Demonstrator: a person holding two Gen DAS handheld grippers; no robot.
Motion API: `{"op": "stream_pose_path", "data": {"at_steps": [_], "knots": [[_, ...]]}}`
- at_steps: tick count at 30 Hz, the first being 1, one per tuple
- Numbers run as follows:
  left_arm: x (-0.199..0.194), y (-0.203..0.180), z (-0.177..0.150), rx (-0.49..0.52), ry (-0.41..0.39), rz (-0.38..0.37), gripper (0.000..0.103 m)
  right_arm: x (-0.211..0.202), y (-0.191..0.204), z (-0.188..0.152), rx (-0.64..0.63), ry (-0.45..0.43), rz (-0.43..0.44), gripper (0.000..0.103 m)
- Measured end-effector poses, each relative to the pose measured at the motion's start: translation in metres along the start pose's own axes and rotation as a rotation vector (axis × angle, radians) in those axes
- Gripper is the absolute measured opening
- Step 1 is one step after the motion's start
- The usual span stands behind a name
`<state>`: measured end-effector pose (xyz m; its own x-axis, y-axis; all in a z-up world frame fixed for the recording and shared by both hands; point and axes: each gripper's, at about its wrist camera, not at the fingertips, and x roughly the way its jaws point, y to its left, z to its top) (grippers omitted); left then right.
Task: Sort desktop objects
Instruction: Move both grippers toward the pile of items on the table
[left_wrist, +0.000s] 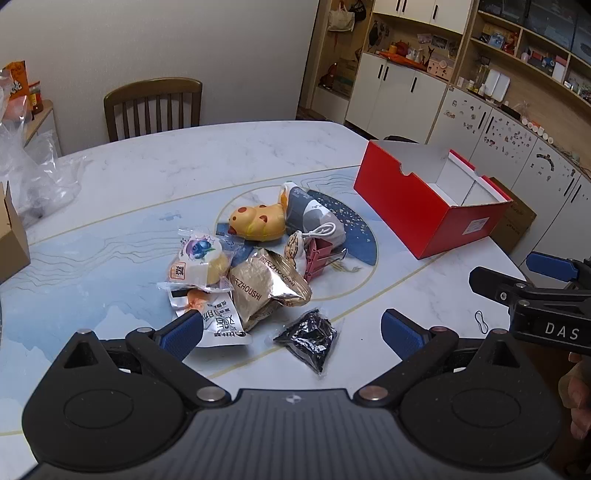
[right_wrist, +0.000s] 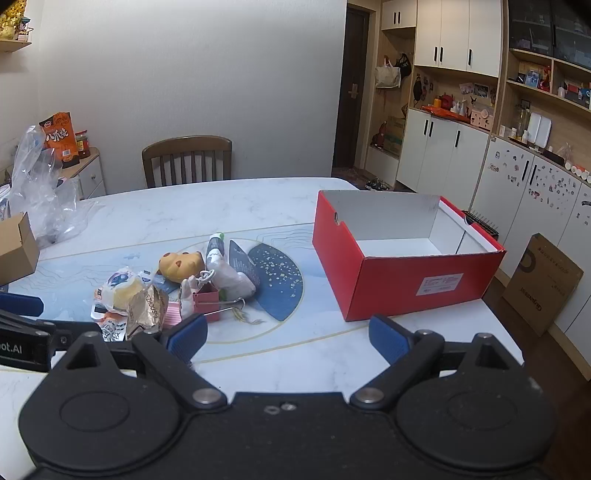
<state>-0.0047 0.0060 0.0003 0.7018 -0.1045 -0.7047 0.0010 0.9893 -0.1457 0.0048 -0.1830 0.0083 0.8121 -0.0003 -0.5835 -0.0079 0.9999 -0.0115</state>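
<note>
Both grippers, left gripper (left_wrist: 291, 332) and right gripper (right_wrist: 288, 338), hang released and empty; the clutter pile, black packet (left_wrist: 307, 339) nearest, sits left of the red box (right_wrist: 402, 280), so pinch one loose edge item.

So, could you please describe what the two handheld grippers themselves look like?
Both are matte black, with two round hinge discs, silver pivot pins and ribbed blue pads on the fingers. The left gripper has a ridged grey centre plate; the right gripper carries white "DAS" lettering. No cables show.
</note>
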Motion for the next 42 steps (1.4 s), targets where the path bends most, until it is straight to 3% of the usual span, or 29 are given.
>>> {"op": "stream_pose_path", "data": {"at_steps": [42], "knots": [[0.020,0.012,0.017,-0.029,0.021,-0.008,0.103,0.026,0.000,0.016,-0.016,0.009,0.031,0.094]]}}
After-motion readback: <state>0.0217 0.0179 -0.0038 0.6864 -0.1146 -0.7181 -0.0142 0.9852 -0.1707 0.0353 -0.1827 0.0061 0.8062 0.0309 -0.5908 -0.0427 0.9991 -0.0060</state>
